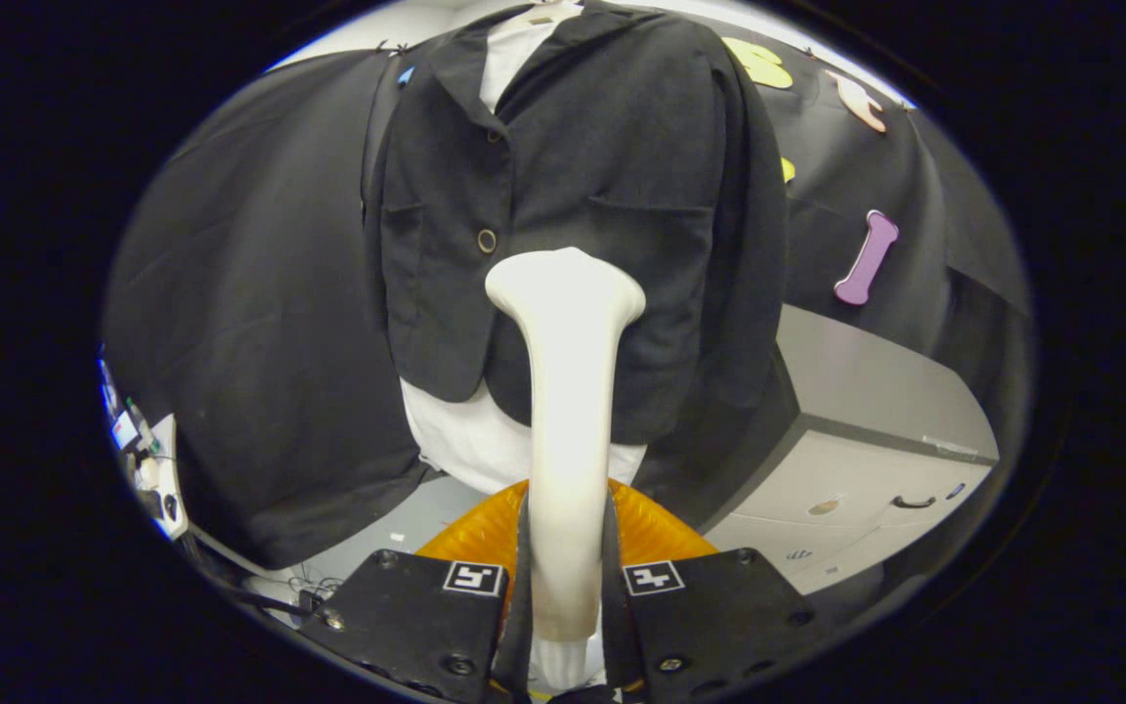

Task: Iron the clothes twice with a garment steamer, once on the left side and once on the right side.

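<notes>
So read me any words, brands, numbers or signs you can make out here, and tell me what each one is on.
No readable words, brands or numbers.
Square black-and-white coded markers on the gripper: patterns, not text.
Small mark on the grey cabinet front, near its drawer handle: too small to read.
Black jacket and white garment steamer, gripped between the jaws: no label visible.
</notes>
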